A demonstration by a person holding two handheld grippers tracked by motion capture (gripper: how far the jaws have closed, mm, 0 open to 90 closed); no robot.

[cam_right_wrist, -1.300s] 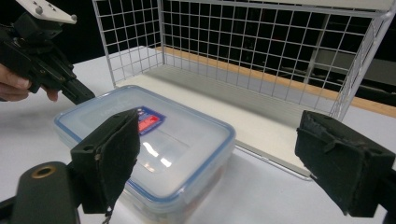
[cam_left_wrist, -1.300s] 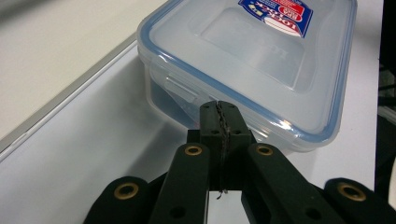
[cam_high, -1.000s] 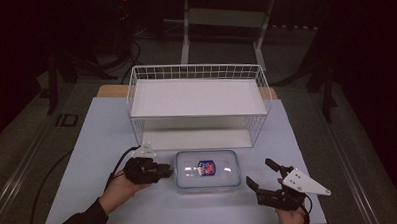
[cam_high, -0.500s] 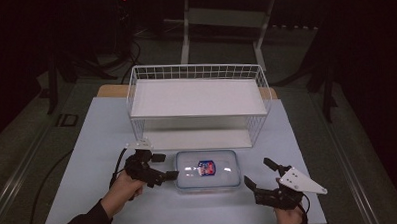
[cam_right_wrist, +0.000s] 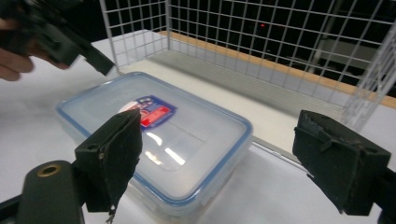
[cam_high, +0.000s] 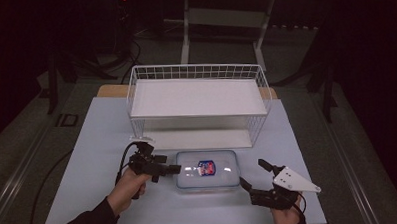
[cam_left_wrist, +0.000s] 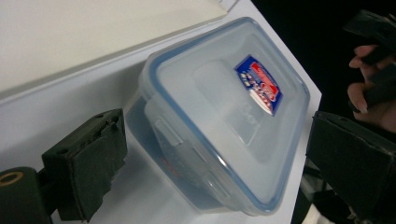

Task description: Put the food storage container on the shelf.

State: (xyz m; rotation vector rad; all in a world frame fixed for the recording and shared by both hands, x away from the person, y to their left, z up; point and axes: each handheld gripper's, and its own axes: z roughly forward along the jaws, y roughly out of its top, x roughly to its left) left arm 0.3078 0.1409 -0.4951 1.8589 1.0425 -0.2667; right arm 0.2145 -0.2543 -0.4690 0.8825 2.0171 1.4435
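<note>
A clear plastic container (cam_high: 216, 175) with a blue-rimmed lid and a red-and-blue sticker lies flat on the white table, in front of the wire basket. My left gripper (cam_high: 169, 164) sits at the container's left end. Its jaws have just been opening and now stand wide, with the container's (cam_left_wrist: 224, 107) end in the gap between them and the pads (cam_left_wrist: 88, 158) off it. My right gripper (cam_high: 252, 172) hovers off the container's front right corner, open, with nothing in its grip. From there the container (cam_right_wrist: 154, 126) lies just ahead of its jaws.
A white wire basket (cam_high: 198, 97) with a solid white shelf stands behind the container, its front close to the container's far side. The white table top (cam_high: 102, 145) stretches left and right of it. Dark floor surrounds the table.
My left gripper's jaws went from nearly closed to wide apart at the container's left end. My right gripper shifted slightly. The container stayed in place.
</note>
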